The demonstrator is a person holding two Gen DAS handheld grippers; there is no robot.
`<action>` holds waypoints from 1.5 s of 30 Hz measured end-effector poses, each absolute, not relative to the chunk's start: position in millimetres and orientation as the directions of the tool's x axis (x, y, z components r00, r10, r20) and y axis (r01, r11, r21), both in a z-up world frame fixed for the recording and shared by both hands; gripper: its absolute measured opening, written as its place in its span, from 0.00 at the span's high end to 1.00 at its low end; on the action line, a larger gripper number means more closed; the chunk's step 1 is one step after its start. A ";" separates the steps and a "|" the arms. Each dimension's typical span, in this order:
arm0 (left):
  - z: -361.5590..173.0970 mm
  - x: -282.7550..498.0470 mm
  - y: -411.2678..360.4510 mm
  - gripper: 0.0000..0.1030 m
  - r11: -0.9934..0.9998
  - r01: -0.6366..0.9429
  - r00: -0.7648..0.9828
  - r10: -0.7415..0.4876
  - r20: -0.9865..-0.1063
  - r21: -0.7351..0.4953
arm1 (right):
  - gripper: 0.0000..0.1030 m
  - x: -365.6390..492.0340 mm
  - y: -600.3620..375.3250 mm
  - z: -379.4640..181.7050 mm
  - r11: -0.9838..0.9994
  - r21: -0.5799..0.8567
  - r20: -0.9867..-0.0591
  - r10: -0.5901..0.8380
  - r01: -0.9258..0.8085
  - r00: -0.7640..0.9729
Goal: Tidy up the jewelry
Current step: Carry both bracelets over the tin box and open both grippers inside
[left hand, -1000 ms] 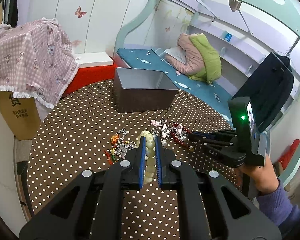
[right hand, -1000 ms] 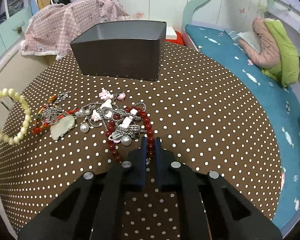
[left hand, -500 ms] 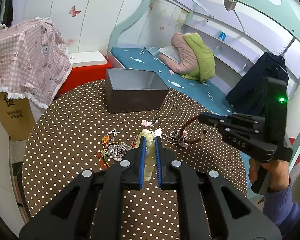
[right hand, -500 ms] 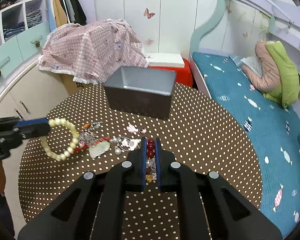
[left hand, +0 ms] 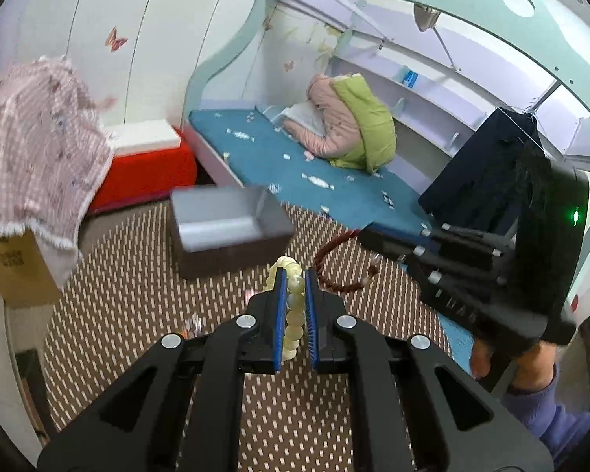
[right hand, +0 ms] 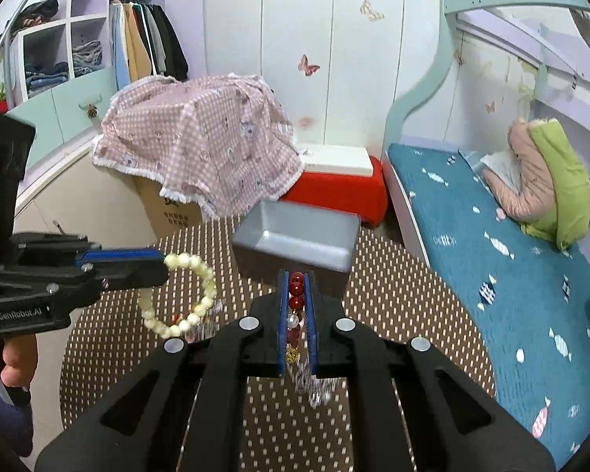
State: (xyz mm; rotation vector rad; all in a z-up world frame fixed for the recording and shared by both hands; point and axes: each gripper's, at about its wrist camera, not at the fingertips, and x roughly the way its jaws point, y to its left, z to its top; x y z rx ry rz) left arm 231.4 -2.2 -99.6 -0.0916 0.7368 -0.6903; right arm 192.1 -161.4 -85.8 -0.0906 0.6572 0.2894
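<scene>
My left gripper [left hand: 294, 275] is shut on a cream bead bracelet [left hand: 293, 306] and holds it in the air above the dotted table [left hand: 129, 295]. The bracelet hangs as a ring in the right wrist view [right hand: 185, 295]. My right gripper [right hand: 295, 279] is shut on a dark red bead bracelet [right hand: 296, 295] with silver charms dangling below [right hand: 314, 385]. The red bracelet also shows in the left wrist view [left hand: 334, 263]. The open dark box with a grey inside [left hand: 220, 220] stands at the far side of the table, just beyond both grippers [right hand: 295, 236].
A cardboard box under a pink checked cloth [right hand: 200, 145] stands left of the table. A red and white box [right hand: 342, 185] and a blue bed [right hand: 491, 259] lie beyond and right. A little jewelry shows on the table below the left gripper [left hand: 192, 324].
Both grippers have risen from the table and moved toward the box. The right gripper lifted the red bracelet and charms off the pile. The view is blurred by motion.
</scene>
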 end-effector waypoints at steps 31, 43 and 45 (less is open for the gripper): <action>-193.5 418.9 -57.3 0.91 0.865 0.425 0.420 -0.449 -0.789 -0.265 | 0.93 347.1 -156.4 -160.7 0.968 0.076 -0.752 0.213 -0.240 0.623; -182.1 412.4 -46.9 0.70 0.887 0.385 0.459 -0.424 -0.781 -0.255 | 0.92 351.8 -156.6 -168.6 0.962 0.115 -0.767 0.246 -0.249 0.592; -174.7 409.9 -42.8 0.70 0.887 0.377 0.470 -0.430 -0.771 -0.265 | 0.91 349.0 -158.0 -164.5 0.959 0.135 -0.758 0.262 -0.249 0.597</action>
